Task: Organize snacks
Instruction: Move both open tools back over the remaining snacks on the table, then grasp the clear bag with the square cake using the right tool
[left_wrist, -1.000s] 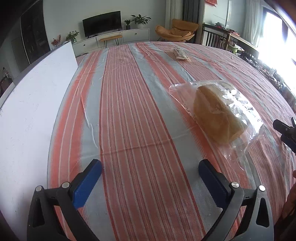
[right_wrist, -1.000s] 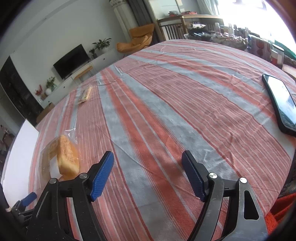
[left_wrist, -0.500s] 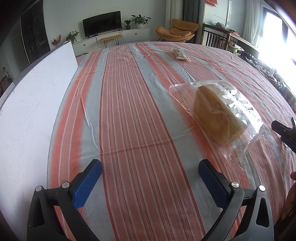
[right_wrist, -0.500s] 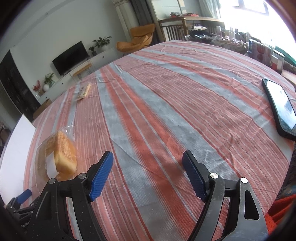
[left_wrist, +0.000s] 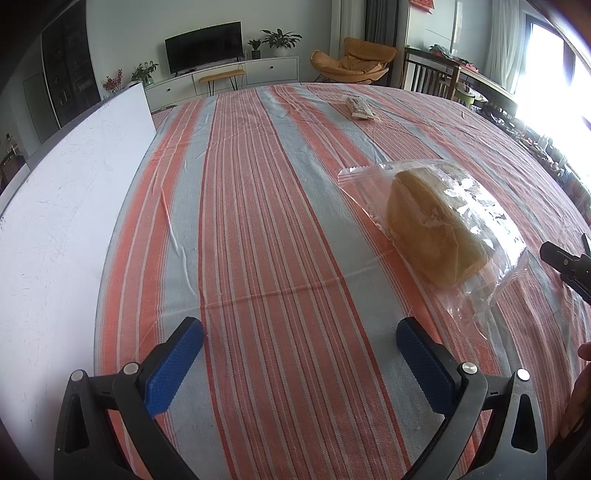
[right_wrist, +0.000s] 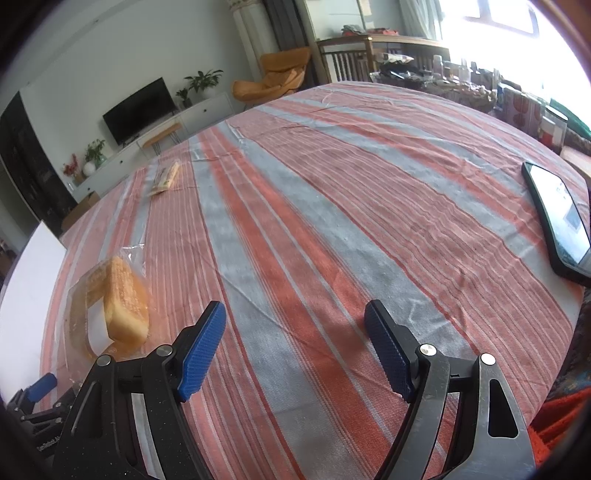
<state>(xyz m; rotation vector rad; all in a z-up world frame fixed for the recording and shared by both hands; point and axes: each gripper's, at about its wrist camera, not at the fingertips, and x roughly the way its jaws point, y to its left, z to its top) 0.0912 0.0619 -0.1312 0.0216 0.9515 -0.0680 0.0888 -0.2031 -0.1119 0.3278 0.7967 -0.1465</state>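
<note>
Daylight glares from the blown-out window (right_wrist: 509, 33) — fisheye edges bend and darken; mostly sharp otherwise.

Tablecloth (left_wrist: 258, 221): woven cloth, matt, striped, lightly creased; bread bag (left_wrist: 480, 206): clear glossy plastic, crinkled; board (left_wrist: 55, 221) along the table's left edge: matt white, scuffed; left gripper (left_wrist: 299, 354) pads: blue textured rubber-like; phone (right_wrist: 557, 218) at the right edge: glossy screen.

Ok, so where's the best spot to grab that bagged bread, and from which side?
Probably the loose, flat wrapper tail at the near end of the bagged bread, approached low from the front by the open left claw. The loaf looks bulky and squashable.
</note>
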